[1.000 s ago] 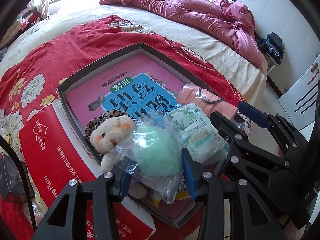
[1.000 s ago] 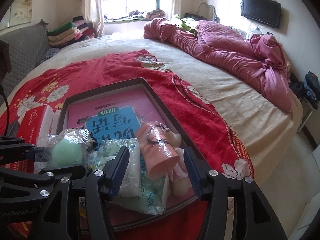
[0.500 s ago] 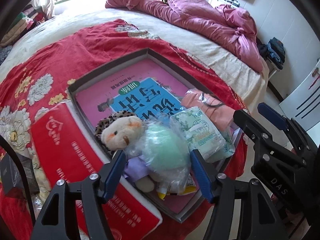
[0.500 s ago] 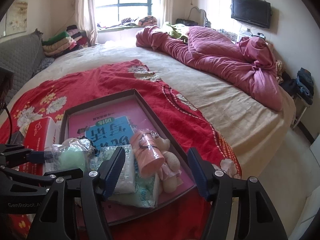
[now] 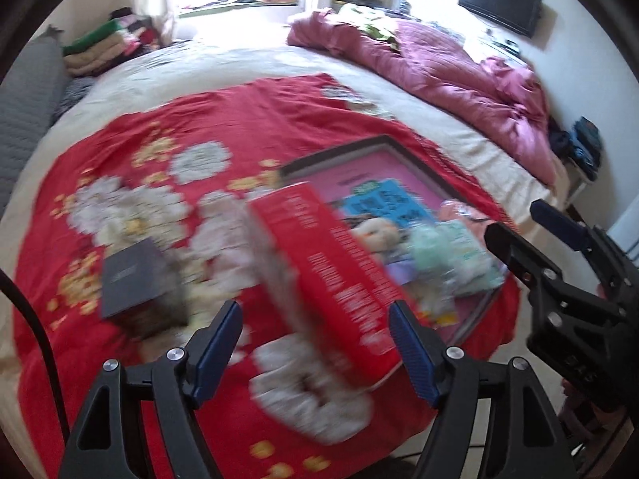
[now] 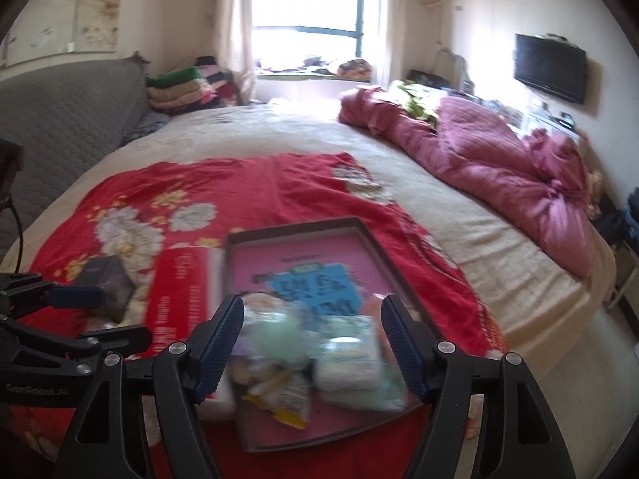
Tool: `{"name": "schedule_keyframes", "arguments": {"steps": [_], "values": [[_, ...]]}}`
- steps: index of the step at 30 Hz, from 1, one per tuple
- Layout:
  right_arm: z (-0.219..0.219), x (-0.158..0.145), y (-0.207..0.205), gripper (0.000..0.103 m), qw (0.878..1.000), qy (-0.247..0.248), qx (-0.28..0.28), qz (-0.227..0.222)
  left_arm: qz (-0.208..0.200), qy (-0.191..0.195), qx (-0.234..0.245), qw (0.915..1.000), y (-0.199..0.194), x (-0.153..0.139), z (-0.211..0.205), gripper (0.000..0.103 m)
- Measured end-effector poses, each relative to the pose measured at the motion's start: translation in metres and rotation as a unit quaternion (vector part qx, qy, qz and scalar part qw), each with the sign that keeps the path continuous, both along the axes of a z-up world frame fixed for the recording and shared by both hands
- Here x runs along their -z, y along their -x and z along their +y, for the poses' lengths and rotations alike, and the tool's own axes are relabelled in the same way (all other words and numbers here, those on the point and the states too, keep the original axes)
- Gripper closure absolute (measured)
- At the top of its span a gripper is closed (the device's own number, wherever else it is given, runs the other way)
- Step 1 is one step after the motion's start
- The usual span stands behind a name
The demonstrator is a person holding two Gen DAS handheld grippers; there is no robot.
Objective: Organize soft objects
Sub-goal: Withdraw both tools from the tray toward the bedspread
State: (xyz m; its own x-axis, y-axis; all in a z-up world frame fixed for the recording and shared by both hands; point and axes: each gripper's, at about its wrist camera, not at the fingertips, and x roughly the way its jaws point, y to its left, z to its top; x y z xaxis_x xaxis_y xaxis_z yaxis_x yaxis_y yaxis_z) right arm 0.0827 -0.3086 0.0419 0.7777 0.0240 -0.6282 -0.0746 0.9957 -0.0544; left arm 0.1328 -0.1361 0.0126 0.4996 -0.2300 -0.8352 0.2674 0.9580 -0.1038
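Observation:
A shallow dark-rimmed box [image 6: 379, 247] with a pink and blue book in its bottom lies on the red flowered blanket [image 6: 239, 191]. Soft things are piled at its near end: a green ball in a clear bag [image 6: 279, 337], a white tissue pack [image 6: 347, 353], a plush bear [image 5: 377, 231] and a pink roll [image 5: 459, 213]. My left gripper [image 5: 315, 343] is open and empty, above the red carton [image 5: 331, 263]. My right gripper [image 6: 313, 339] is open and empty, above the pile. Both views are blurred.
A small dark box [image 5: 135, 277] lies on the blanket left of the red carton. A crumpled pink quilt [image 6: 499, 167] lies at the bed's far right. Folded clothes [image 6: 183, 88] are stacked by the window. The bed's edge drops off on the right.
Both grippers have pulled back and up from the box. The left one has swung left, so the red carton now lies between its fingers. The soft things stayed in the box.

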Motion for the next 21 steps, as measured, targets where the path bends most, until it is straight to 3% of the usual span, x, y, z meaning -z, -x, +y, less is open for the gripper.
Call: {"name": "schedule_keyframes", "arguments": {"steps": [12, 21], "values": [[0.117, -0.004, 0.017, 0.03, 0.992, 0.022, -0.125, 0.01, 0.004, 0.0, -0.082, 0.9966, 0.027, 0.002, 0.098, 0.028], [0.17, 0.02, 0.025, 0.03, 0.981, 0.06, -0.18, 0.041, 0.015, 0.01, -0.124, 0.9922, 0.036, 0.014, 0.149, 0.028]]}}
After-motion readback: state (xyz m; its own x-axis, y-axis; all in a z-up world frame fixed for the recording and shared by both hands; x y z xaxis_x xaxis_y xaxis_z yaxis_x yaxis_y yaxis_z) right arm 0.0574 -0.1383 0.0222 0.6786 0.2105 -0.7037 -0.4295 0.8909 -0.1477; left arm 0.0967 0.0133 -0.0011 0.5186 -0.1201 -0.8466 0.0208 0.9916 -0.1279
